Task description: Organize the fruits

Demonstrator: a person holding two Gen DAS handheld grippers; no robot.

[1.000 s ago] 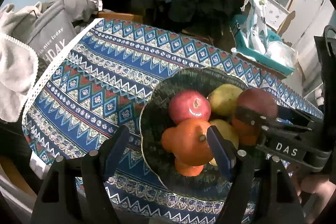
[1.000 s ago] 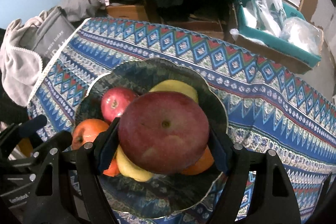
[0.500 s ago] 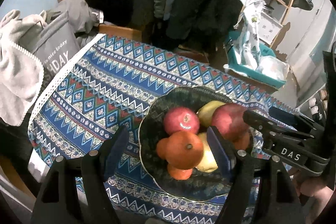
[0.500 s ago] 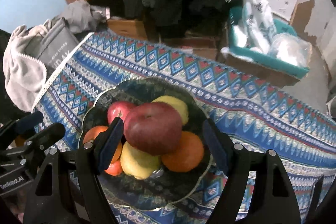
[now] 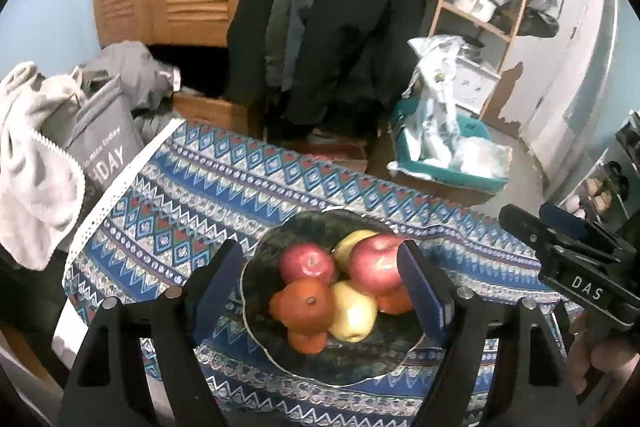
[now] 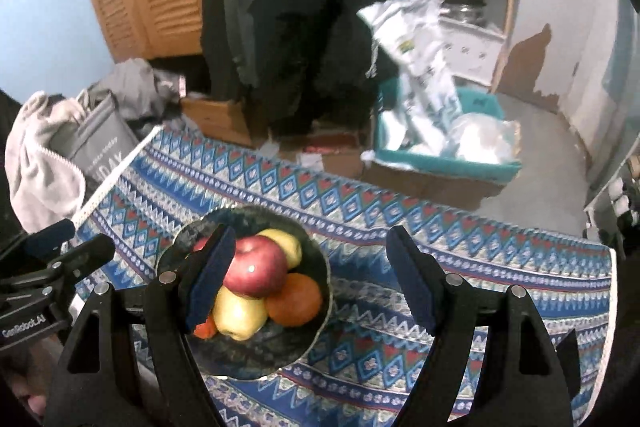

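We see a dark bowl [image 5: 260,291] on the tabletop [image 5: 200,187], which wears a blue patterned cloth; the bowl holds all the fruit in a heap. In the left wrist view a big red apple [image 5: 374,269] sits on top toward 2 o'clock of the pile, a smaller red apple [image 5: 306,263] at 11, a yellow fruit [image 5: 354,311] at 5, another yellow one [image 5: 352,241] behind at 12, an orange [image 5: 304,307] at 8, a second orange [image 5: 394,301] at 4, and a small orange piece [image 5: 306,341] at 6. Left tool [image 5: 320,291] is empty, its jaws opening, framing the bowl from above with nothing touching the pads. Right tool [image 6: 308,283] stands open too, empty, well clear of the fruit; in its view the bowl [image 6: 256,351] lies at 9 o'clock of the gap, partly behind the left finger [image 6: 210,279]. Off the tabletop at 1 o'clock, a teal bin [image 5: 444,173] holds plastic bags. A grey bag [image 5: 104,143] sits at 10 o'clock beside the cloth edge, a pale towel [image 5: 32,179] draped beside it.
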